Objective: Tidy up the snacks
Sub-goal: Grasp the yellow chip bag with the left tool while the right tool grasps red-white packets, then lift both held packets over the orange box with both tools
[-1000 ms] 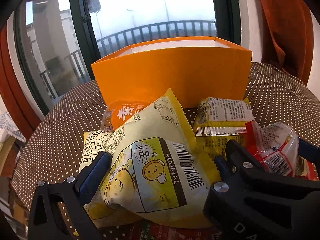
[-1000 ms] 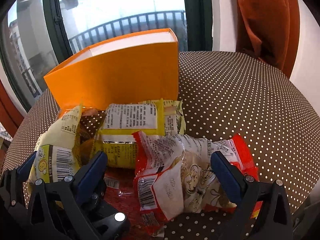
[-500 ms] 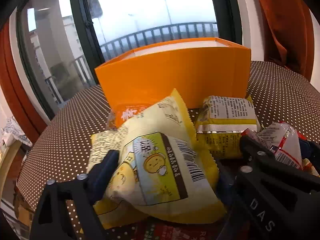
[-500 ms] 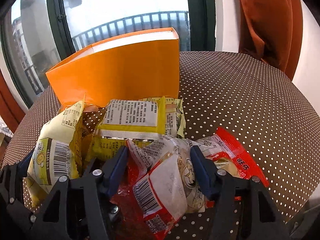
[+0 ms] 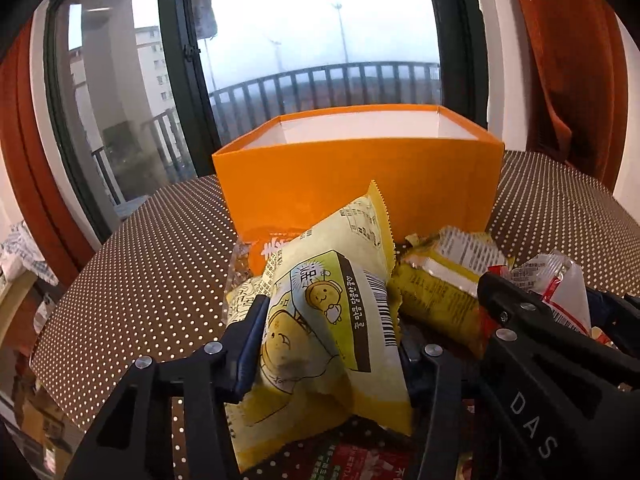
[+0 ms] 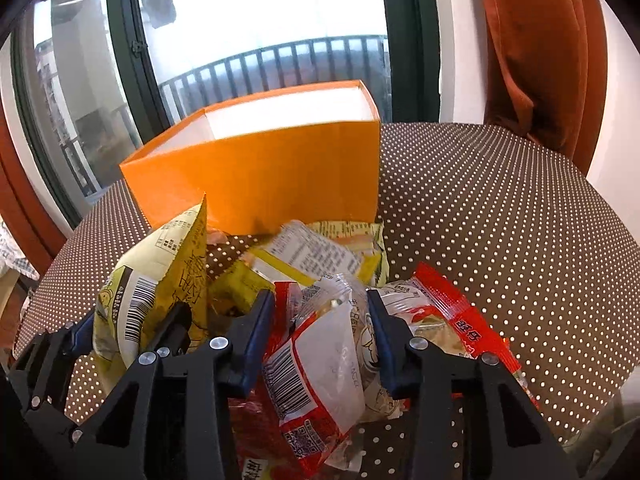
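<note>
Two grippers, left (image 5: 328, 344) and right (image 6: 320, 340), one snack packet each.

A round table under a brown cloth with white dots (image 6: 500, 216) stands before a tall dark-framed window (image 5: 176, 92). Beyond the glass, a dark metal balcony railing (image 5: 328, 84) and a pale apartment block (image 5: 150, 64) sit under a hazy white sky. Rust-orange curtains (image 6: 532, 52) hang against white walls.
</note>
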`<state>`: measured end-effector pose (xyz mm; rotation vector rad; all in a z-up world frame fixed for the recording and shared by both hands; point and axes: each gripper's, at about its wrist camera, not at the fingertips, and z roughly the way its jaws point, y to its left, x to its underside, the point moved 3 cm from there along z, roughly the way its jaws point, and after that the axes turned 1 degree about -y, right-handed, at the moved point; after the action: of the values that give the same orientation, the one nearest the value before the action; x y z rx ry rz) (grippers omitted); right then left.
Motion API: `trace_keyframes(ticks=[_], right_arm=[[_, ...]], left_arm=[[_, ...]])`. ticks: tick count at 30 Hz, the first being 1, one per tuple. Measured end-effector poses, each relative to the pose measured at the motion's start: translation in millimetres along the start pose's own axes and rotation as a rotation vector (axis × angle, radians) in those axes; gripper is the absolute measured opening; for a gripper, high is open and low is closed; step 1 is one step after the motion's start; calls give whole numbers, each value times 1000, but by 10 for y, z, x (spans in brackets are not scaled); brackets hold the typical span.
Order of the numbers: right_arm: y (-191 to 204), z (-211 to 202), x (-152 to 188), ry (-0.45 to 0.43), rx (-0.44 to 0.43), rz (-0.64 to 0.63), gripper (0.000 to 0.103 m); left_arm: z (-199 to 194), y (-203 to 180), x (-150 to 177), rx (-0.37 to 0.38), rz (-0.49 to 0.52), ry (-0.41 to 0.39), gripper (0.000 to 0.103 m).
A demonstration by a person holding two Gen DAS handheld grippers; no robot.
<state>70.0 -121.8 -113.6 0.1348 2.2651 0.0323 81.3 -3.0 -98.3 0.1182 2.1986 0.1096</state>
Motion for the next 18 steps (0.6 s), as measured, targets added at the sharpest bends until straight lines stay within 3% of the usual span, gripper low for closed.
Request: trace_keyframes(ticks=[18], right_arm=[[147, -620, -441, -161, -31, -45, 48]], left_arm=[[-533, 213, -361, 19, -76, -123, 49]])
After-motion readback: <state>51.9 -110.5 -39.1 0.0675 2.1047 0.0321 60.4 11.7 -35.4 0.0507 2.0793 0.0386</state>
